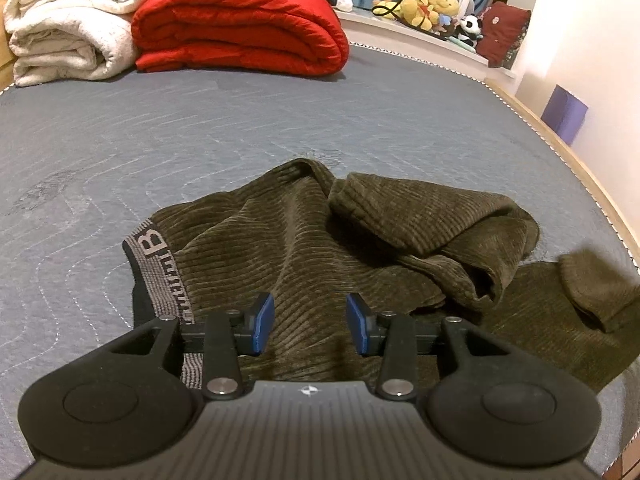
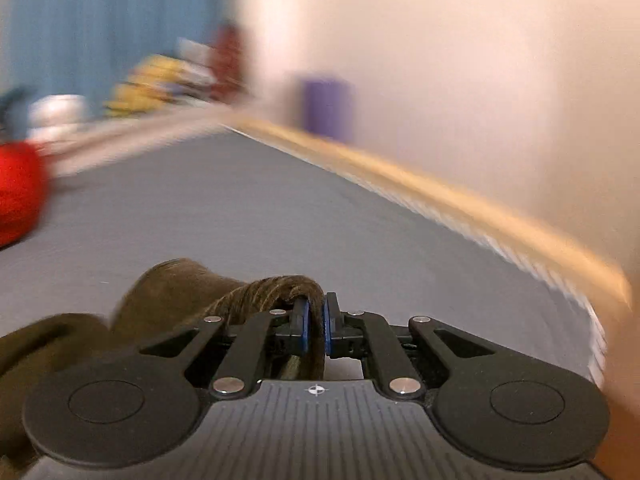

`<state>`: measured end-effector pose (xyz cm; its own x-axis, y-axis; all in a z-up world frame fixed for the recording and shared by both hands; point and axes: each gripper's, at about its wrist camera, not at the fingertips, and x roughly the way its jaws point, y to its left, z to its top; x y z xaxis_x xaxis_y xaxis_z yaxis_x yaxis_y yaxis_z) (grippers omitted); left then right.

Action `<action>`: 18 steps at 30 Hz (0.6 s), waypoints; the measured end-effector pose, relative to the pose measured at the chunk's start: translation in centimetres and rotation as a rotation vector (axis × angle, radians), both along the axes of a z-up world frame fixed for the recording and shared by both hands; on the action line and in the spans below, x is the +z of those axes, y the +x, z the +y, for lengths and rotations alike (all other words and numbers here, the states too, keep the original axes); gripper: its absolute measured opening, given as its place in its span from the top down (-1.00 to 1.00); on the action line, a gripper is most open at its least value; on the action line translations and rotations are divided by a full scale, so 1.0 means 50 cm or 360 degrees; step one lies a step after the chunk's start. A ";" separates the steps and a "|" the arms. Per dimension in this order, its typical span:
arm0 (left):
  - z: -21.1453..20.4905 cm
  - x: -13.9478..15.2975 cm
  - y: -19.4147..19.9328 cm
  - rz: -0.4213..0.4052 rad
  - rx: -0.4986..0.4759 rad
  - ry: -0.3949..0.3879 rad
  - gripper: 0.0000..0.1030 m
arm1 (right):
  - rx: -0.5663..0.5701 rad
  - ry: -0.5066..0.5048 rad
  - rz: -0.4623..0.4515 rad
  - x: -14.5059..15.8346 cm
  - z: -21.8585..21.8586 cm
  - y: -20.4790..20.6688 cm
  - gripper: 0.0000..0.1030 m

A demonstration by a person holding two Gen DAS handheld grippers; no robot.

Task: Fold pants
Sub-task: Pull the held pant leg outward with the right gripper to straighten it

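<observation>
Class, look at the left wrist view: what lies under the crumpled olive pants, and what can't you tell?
The pants lie on a grey quilted mattress, bare all around them. Whatever is directly beneath the heap is covered by the cloth.

The left wrist camera is sitting just behind the left tongs [image 1: 310, 322], looking forward and steeply down along them, close over the pants [image 1: 320, 240] lying under and ahead of the tips. Past the tips it is taking in the bed [image 1: 200, 128], with a red quilt [image 1: 240, 24] far ahead and a purple box [image 1: 565, 114] off to their right. The right wrist camera is riding behind the right tongs [image 2: 316, 322], facing forward at a shallower tilt, low over the bed [image 2: 240, 200]; its background is smearing. Both views are sharing the bed, the red quilt [image 2: 18, 192] and the purple box [image 2: 328, 108].
</observation>
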<state>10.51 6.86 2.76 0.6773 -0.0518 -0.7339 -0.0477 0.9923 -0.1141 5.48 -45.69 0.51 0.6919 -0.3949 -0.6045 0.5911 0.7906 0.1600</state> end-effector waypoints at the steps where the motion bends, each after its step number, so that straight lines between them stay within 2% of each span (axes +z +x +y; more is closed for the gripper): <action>1: -0.004 0.000 0.001 0.0001 -0.0006 0.0004 0.14 | -0.0132 0.0141 0.0081 -0.032 -0.046 -0.016 0.87; 3: -0.013 -0.003 0.003 0.0010 -0.0018 0.0003 0.14 | -0.0318 0.0411 0.0208 -0.097 -0.115 -0.043 0.87; 6: -0.025 -0.006 0.005 0.0019 -0.0035 0.0005 0.14 | -0.0404 0.0573 0.0291 -0.142 -0.143 -0.063 0.83; 7: -0.028 -0.005 0.005 0.0019 -0.0039 0.0004 0.14 | -0.0400 0.0597 0.0284 -0.144 -0.146 -0.068 0.74; 8: -0.031 -0.005 0.006 0.0018 -0.0043 0.0007 0.13 | -0.0409 0.0598 0.0267 -0.139 -0.146 -0.068 0.58; 9: -0.032 -0.006 0.006 0.0018 -0.0045 0.0012 0.11 | -0.0426 0.0580 0.0247 -0.127 -0.149 -0.071 0.27; 10: -0.033 -0.006 0.007 0.0019 -0.0045 0.0014 0.09 | -0.0427 0.0566 0.0225 -0.118 -0.158 -0.071 0.10; 12: -0.032 -0.008 0.007 0.0021 -0.0041 0.0017 0.07 | -0.0396 0.0544 0.0149 -0.092 -0.156 -0.065 0.09; 15: -0.027 -0.011 0.007 0.0025 -0.0026 0.0017 0.05 | -0.0285 0.0389 0.0050 -0.047 -0.125 -0.053 0.10; 18: -0.021 -0.010 0.007 0.0028 -0.0019 0.0012 0.04 | -0.0254 0.0307 -0.0012 -0.019 -0.113 -0.045 0.09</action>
<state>10.84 5.80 2.27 0.6635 -0.0541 -0.7462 -0.0380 0.9937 -0.1058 3.22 -51.32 -0.44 0.6345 -0.3773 -0.6746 0.7044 0.6415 0.3038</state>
